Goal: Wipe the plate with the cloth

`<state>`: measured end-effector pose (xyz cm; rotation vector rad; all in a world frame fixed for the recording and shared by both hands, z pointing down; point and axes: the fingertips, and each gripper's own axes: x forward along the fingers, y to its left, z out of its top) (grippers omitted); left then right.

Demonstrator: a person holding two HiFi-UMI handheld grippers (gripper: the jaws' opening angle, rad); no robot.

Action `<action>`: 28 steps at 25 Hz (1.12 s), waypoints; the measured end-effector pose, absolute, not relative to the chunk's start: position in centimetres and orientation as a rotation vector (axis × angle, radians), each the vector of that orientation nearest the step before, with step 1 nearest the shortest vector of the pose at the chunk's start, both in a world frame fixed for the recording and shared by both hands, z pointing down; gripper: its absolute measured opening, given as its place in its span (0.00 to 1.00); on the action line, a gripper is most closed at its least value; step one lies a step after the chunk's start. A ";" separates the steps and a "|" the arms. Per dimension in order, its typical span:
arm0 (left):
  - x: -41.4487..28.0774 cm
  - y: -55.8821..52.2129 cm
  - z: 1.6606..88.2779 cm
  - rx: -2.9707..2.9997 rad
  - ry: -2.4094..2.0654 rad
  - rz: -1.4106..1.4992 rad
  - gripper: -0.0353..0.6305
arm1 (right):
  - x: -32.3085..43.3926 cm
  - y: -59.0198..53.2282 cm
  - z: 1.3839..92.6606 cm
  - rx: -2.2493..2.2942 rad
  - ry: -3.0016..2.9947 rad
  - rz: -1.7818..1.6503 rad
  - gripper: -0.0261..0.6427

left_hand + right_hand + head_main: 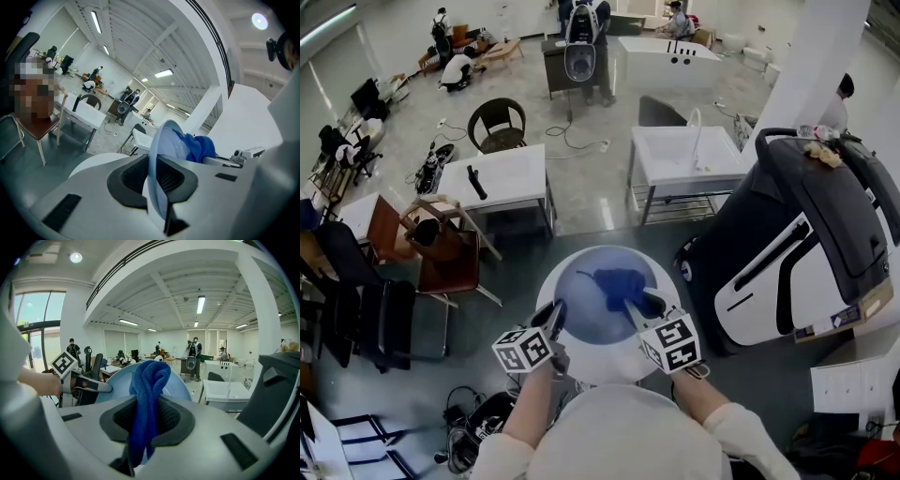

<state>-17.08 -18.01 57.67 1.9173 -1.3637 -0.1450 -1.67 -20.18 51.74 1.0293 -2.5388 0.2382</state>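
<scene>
A pale blue plate (586, 305) is held tilted above a round white table (605, 364). My left gripper (555, 315) is shut on the plate's left rim. In the left gripper view the plate (159, 164) stands edge-on between the jaws, with the cloth (199, 146) behind it. A dark blue cloth (620, 282) lies against the plate's face, and my right gripper (635, 306) is shut on it. In the right gripper view the cloth (146, 399) hangs bunched between the jaws and touches the plate (116, 380). The left gripper (101, 387) grips the rim at the left.
A big white and black machine (806, 253) stands close on the right. Beyond are two white tables (502, 174) (686, 155). Wooden and dark chairs (450, 267) crowd the left. Cables (469, 412) lie on the floor by my feet. People work far back.
</scene>
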 end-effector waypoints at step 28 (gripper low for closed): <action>-18.5 -18.0 60.3 1.793 -1.381 -0.189 0.13 | -1.3 -17.8 47.9 1.043 -2.675 0.239 0.17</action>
